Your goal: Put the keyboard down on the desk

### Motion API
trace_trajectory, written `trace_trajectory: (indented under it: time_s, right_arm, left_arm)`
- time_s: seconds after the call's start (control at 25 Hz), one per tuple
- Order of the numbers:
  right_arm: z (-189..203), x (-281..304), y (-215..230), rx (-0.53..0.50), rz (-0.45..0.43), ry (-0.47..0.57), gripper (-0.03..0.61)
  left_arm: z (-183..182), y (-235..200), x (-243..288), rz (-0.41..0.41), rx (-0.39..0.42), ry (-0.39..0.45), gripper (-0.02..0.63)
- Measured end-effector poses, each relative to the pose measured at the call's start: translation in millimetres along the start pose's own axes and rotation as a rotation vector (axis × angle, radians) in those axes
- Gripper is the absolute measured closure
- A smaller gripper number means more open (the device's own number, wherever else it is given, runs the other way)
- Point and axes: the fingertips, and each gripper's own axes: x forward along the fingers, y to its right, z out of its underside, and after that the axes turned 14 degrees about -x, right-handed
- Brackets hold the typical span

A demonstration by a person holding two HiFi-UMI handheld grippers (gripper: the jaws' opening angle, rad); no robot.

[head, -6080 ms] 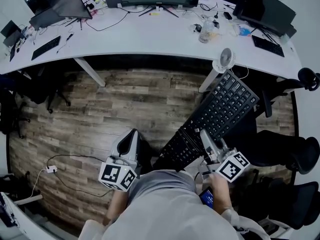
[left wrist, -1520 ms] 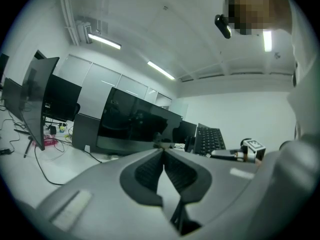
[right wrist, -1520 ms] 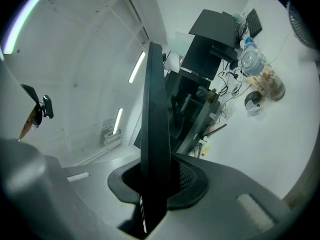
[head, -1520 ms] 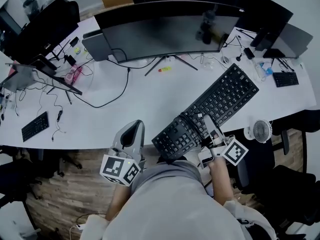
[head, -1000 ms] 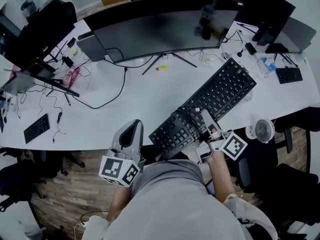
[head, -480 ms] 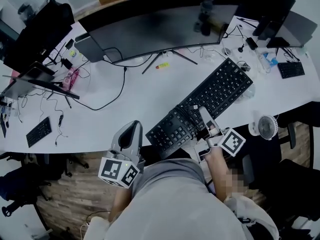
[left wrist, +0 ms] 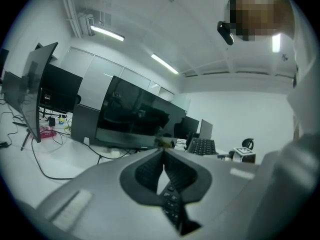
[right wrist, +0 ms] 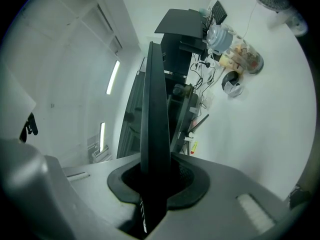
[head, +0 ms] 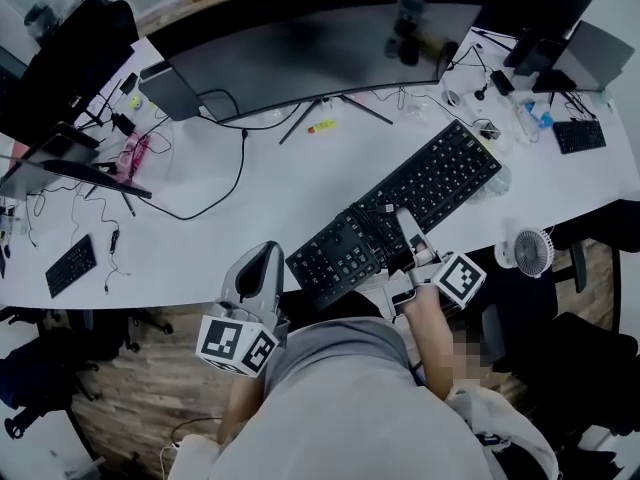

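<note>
Sinking keyboard (head: 440, 173), closer to desk (head: 290, 198)

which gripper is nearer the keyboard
Right. The right gripper is clamped on the keyboard, at its near edge; the left gripper sits shut, just beside its left end.

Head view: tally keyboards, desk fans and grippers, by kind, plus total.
Keyboards: 3 (large black keyboard held by the right gripper, left small keyboard, right small keyboard)
Desk fans: 1 (desk fan)
Grippers: 2 (left gripper, right gripper)
Total: 6
</note>
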Motion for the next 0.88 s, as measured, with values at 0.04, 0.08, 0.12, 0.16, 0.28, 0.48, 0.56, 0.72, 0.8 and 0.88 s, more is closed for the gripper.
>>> trace_trajectory:
  time_s: [0.04,0.08,0.12,0.16,0.28,0.48,0.56,0.72,0.8,0.88]
  right_arm:
    - [0.2,1.5,1.5,0.004,0.007,0.000,0.508]
    - [0.4,3.3,2.7,0.007,0.012,0.000,0.508]
    - [0.7,5.2,3.6,0.012,0.016,0.000,0.508]
    - [1.3,7.3,4.0,0.019,0.019,0.001,0.508]
    - [3.6,13.2,5.9,0.038,0.025,0.002,0.508]
    - [11.4,23.0,10.1,0.068,0.046,-0.005,0.508]
    - [15.1,26.7,11.8,0.084,0.058,-0.006,0.508]
    - [21.0,32.3,17.1,0.113,0.084,-0.007,0.508]
    - [23.8,34.9,19.0,0.124,0.092,-0.007,0.508]
    - [27.5,36.6,21.7,0.134,0.102,-0.009,0.507]
  left_arm:
    - [0.4,-1.7,0.1,-0.003,-0.003,-0.003,0.614]
    - [0.3,-3.3,0.2,-0.005,-0.006,-0.006,0.614]
    - [-0.3,-4.7,0.2,-0.007,-0.007,-0.007,0.614]
    - [-1.2,-6.2,0.3,-0.009,-0.006,-0.007,0.614]
    - [-4.1,-10.3,0.7,-0.014,-0.004,-0.007,0.614]
    - [-8.8,-18.0,2.1,-0.021,-0.004,-0.011,0.614]
    - [-11.0,-21.3,2.7,-0.022,-0.004,-0.012,0.614]
    - [-12.8,-26.7,3.9,-0.026,-0.005,-0.017,0.614]
    - [-12.7,-29.4,4.1,-0.031,-0.006,-0.022,0.614]
    - [-12.0,-32.3,4.4,-0.034,-0.009,-0.026,0.614]
